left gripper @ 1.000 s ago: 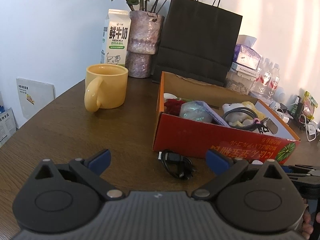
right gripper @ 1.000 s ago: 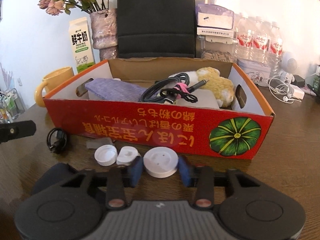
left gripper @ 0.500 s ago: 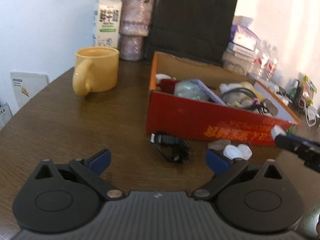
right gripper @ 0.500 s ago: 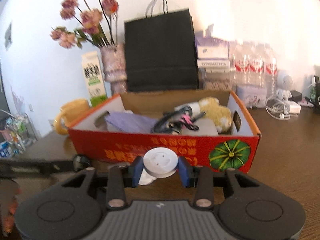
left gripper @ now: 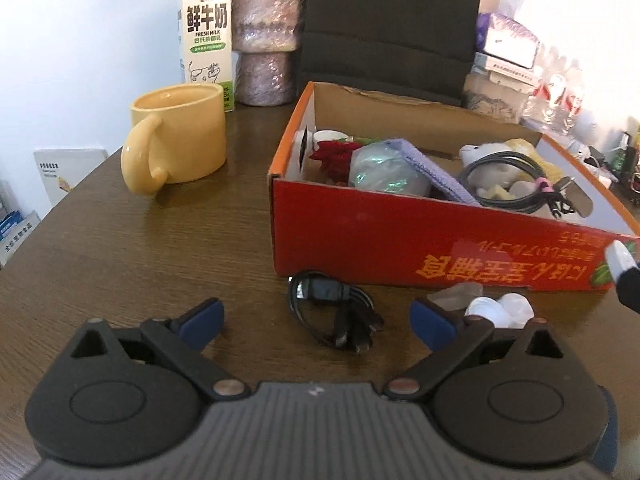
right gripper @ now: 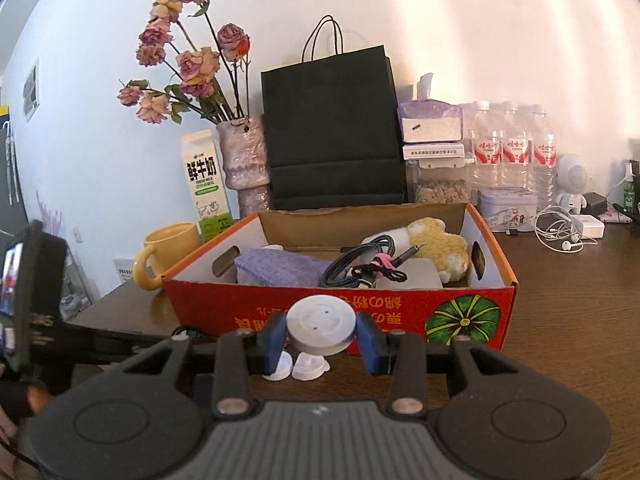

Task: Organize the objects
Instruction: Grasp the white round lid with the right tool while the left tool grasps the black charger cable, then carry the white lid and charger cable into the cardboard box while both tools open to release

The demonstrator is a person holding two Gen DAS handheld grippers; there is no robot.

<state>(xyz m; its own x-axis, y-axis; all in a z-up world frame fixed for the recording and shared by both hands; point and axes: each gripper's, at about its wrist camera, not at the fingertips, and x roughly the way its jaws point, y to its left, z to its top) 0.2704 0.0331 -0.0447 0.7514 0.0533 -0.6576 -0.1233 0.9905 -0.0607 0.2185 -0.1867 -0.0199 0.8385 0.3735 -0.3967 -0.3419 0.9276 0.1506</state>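
Left gripper [left gripper: 316,320], right gripper [right gripper: 322,340]: black bodies, blue-padded jaws, silver pivot screws.

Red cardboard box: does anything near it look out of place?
Yes. A tangled black cable and two small white plastic caps lie loose on the brown wooden table before the red cardboard box, not inside it.

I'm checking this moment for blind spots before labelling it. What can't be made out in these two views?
- Red box contents: both views, partly hidden by its walls and by stacked items.
- Flowers: left wrist view, cut off by the top edge above the vase.
- Right gripper, shut on the white disc: left wrist view, cut by the right edge.
- Black cable: right wrist view, hidden behind the gripper.
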